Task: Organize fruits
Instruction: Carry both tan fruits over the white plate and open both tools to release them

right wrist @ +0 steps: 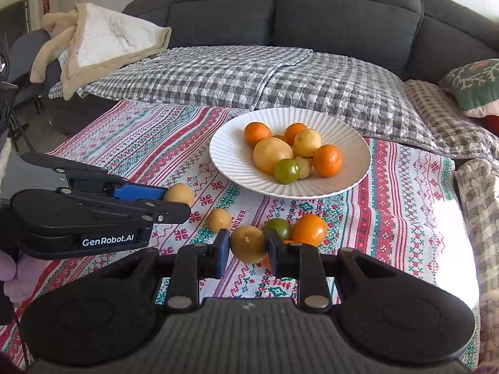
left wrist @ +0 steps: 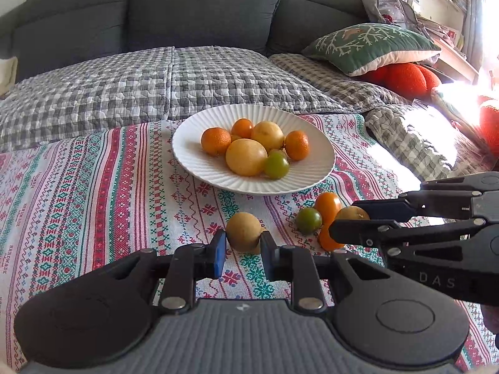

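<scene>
Left wrist view: the left hand-held gripper clamps a small yellow fruit. The white plate on the table already holds about seven fruits. Right wrist view: the right hand-held gripper grips another yellow fruit, and only this view shows one loose small yellow fruit; tomatoes remain beside it.

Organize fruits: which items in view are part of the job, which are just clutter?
Job:
- ribbed white plate of fruit
- yellow-brown fruit in left gripper
- yellow-brown fruit in right gripper
- loose orange tomato, green tomato, small yellow fruit

Clutter:
- grey sofa
- green snowflake cushion
- beige blanket
</scene>
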